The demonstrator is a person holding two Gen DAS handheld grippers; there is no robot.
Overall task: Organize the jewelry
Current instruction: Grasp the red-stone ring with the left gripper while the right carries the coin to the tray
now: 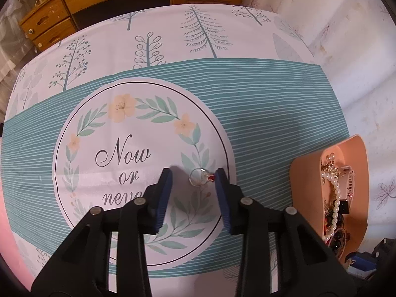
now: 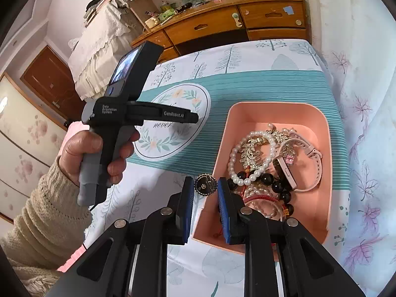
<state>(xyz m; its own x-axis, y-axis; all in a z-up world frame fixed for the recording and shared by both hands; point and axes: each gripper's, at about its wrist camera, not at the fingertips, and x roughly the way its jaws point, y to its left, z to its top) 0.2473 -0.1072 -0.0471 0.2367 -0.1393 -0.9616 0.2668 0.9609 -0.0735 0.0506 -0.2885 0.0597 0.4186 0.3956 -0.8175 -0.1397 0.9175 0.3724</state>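
**Ring between the left tool's pads; brooch pinched by the right**

The ring (image 1: 200, 177), a thin silver band with a small red stone, lies on the counter (image 1: 259, 104) on the white printed medallion of the cloth, its band flat and the stone end pointing toward the right-hand pad. It sits between the fingers of the left tool (image 1: 193, 178), off-centre: the stone touches or nearly touches the right-hand pad (image 1: 220, 180), while the other pad stands apart from the band. The tool is released, with nothing gripped yet. Judged from this, the next move turns on centring the ring or closing until both pads meet it; a thin band lying flat may slip or tip.

To the right, near the ring, stands the pink tray (image 1: 307, 173), heaped with a pearl strand (image 1: 335, 198), beads and a watch.

The right tool (image 2: 203, 185) hangs over the tray's near-left corner, clenched on a round dark brooch (image 2: 206, 185). Nothing lies between ring and tray.
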